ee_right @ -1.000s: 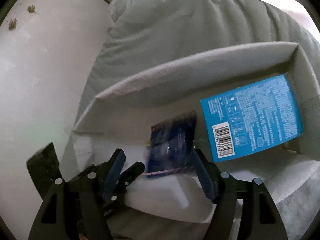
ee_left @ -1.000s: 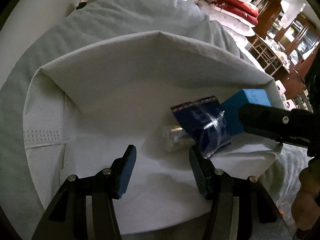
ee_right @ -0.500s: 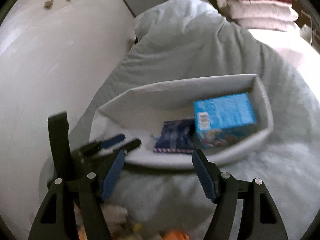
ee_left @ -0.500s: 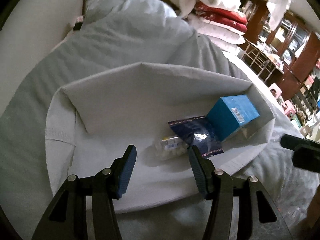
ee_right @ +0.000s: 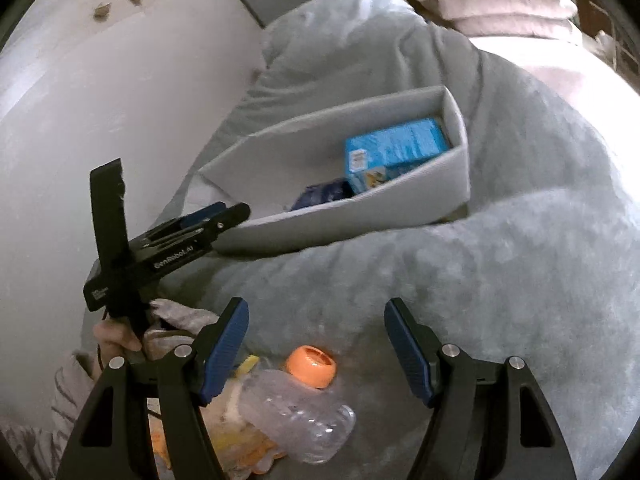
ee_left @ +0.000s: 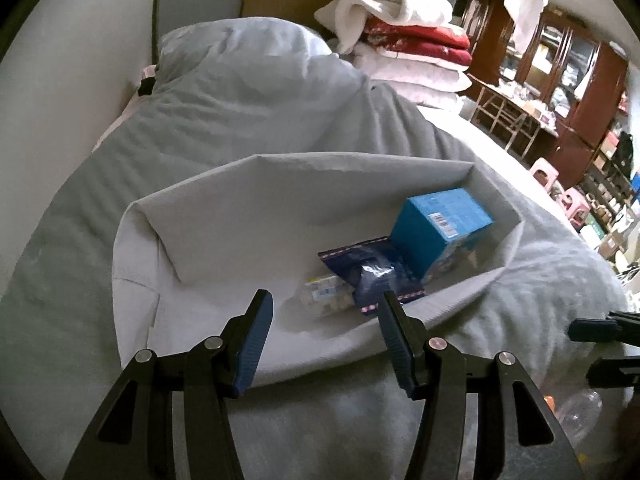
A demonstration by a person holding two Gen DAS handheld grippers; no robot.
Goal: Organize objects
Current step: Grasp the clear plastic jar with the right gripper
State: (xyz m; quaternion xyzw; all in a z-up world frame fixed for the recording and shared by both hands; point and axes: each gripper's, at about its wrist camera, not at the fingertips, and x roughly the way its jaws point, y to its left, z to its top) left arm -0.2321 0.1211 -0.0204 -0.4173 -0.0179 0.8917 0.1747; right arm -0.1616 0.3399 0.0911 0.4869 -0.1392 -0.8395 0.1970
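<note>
Box (ee_left: 440,226), pouch (ee_left: 372,270) and small packet (ee_left: 322,296) inside the bin (ee_left: 248,216) on the bed (ee_left: 240,120), bottle (ee_right: 296,404) before it

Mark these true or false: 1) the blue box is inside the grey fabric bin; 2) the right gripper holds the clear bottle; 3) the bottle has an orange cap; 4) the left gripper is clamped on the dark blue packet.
1) The blue box lies inside the grey fabric bin: true.
2) False: the right gripper is open and empty above the clear bottle.
3) The orange cap is on the bottle: true.
4) False: the left gripper is open and empty; the dark blue packet lies in the bin.
</note>
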